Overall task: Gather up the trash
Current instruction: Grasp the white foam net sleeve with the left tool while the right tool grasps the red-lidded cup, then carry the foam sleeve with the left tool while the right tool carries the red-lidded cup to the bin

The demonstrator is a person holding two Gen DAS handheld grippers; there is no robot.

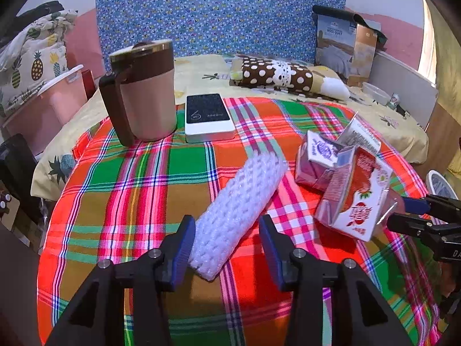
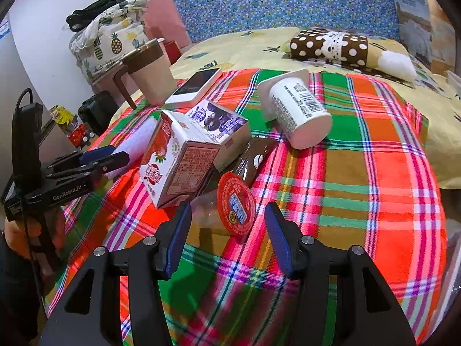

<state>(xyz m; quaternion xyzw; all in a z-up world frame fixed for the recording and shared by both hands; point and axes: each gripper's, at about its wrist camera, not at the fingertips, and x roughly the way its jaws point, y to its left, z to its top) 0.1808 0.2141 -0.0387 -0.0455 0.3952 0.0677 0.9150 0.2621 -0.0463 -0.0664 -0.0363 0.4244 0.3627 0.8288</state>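
My left gripper is open, its jaws on either side of the near end of a white foam net sleeve lying on the plaid cloth. My right gripper is open around a small clear cup with a red foil lid. Behind it lie a red-and-white strawberry milk carton, a purple carton, a brown wrapper and a tipped white yogurt cup. The cartons also show in the left wrist view. The left gripper appears in the right wrist view.
A brown-and-beige lidded mug and a white power bank stand at the cloth's far side. A polka-dot pillow lies on the yellow bedsheet behind. A pink bin stands at the left.
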